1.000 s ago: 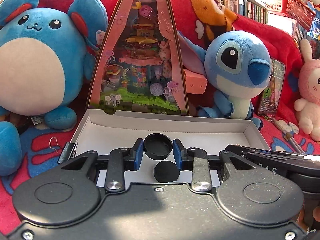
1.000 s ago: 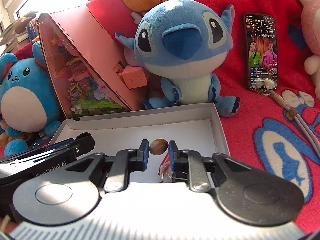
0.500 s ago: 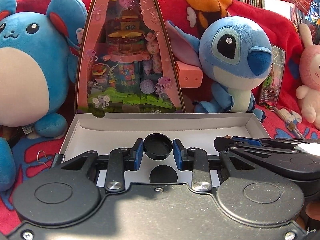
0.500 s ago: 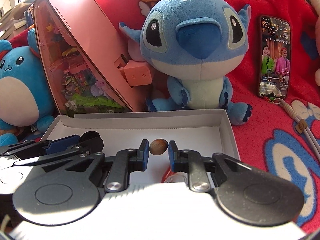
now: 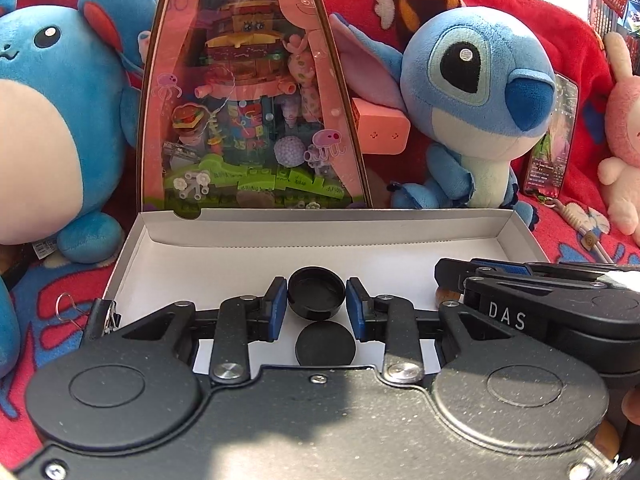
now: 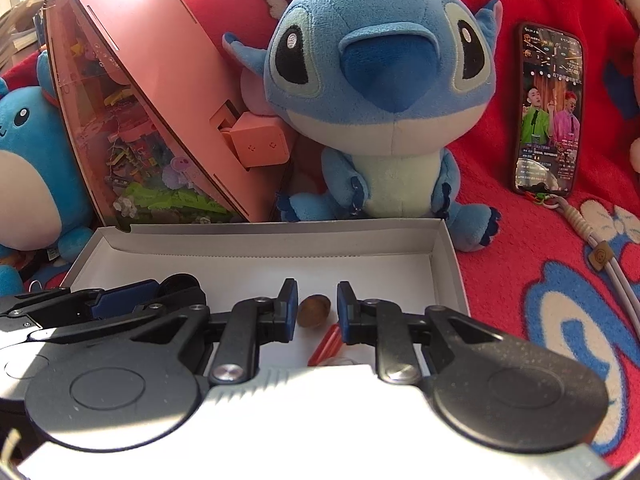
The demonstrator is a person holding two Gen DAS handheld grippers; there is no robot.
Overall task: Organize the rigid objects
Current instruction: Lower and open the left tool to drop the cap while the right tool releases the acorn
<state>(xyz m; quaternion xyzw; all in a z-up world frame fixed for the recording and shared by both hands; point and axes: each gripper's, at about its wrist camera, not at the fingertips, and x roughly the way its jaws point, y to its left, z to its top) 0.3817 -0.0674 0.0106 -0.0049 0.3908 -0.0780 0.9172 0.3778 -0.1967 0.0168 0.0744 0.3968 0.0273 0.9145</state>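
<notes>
A white cardboard box lies open on the red blanket; it also shows in the right wrist view. My left gripper holds a round black cap between its blue pads, over the box; its dark shadow falls on the box floor. My right gripper has its jaws parted around a brown nut that sits low in the box, with a gap on each side. The right gripper also shows in the left wrist view.
A pink triangular display case and a blue Stitch plush stand behind the box. A round blue plush sits left. A phone with a strap lies right. A red item lies in the box under my right gripper. A binder clip is at the box's left corner.
Both grippers moved forward over the box. The right jaws opened and the nut now sits loose between them. The left still grips the cap.
</notes>
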